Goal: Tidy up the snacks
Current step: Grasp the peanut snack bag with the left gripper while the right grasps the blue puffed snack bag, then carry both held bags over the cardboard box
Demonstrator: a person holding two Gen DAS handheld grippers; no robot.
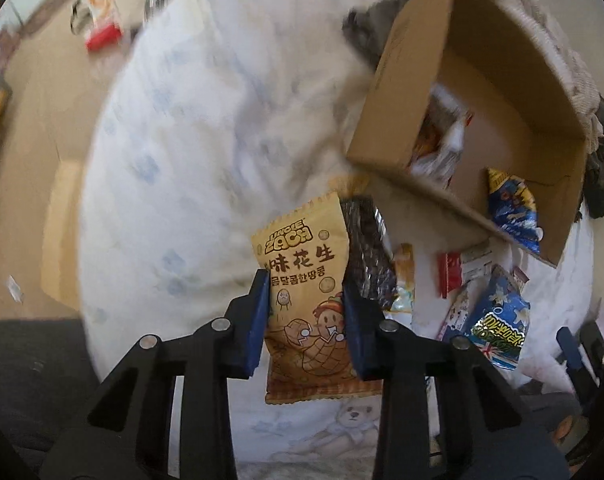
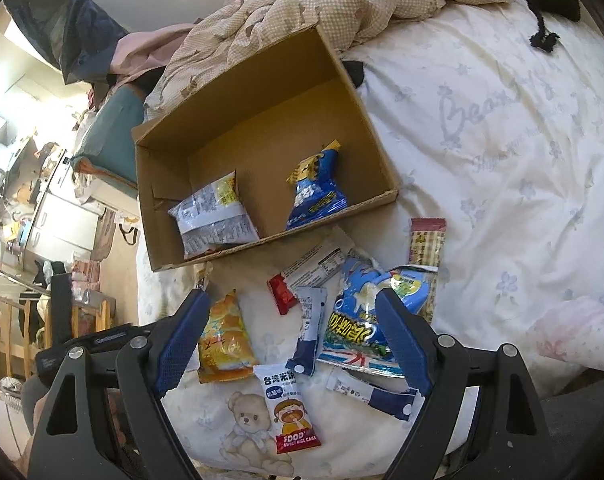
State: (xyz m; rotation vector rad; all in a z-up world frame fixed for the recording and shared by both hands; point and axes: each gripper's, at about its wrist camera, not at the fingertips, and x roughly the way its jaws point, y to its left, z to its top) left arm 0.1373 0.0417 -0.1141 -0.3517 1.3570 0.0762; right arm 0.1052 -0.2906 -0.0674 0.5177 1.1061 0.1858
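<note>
left gripper (image 1: 306, 320), black-framed with blue pads, is clamped on a tan foil packet of peanuts (image 1: 306, 292) printed with a cartoon peanut figure; both pads press the packet's long edges near its middle, and the bag bows slightly between them. a dark, glossy wrapped snack (image 1: 368, 248) lies just behind the packet, touching or nearly touching it; whether the right-hand pad has caught its edge too i cannot tell.

right gripper (image 2: 292, 320) hangs with its jaws wide apart and nothing between the pads, above the loose pile on the white bear-print bedsheet (image 2: 482, 160): an orange crinkled bag (image 2: 224, 340), a small white rice-cake packet (image 2: 292, 408), a large blue seaweed-snack bag (image 2: 362, 320) and a few slim sticks.

open brown cardboard box (image 2: 262, 128) sits on the sheet just beyond the pile and already holds a grey-and-white pouch (image 2: 214, 216) and a blue-and-yellow pouch (image 2: 316, 192).

risks, as i judge them: the grip is on a puffy, slick foil bag, so it could slide out or swivel on the way to the box. if the dark snack is pinched along with it, it may ride up and drop short of the box. the box rests on soft bedding, so a bump against its near wall could tip or shove it. the left view is smeared, which makes the aim less certain.
</note>
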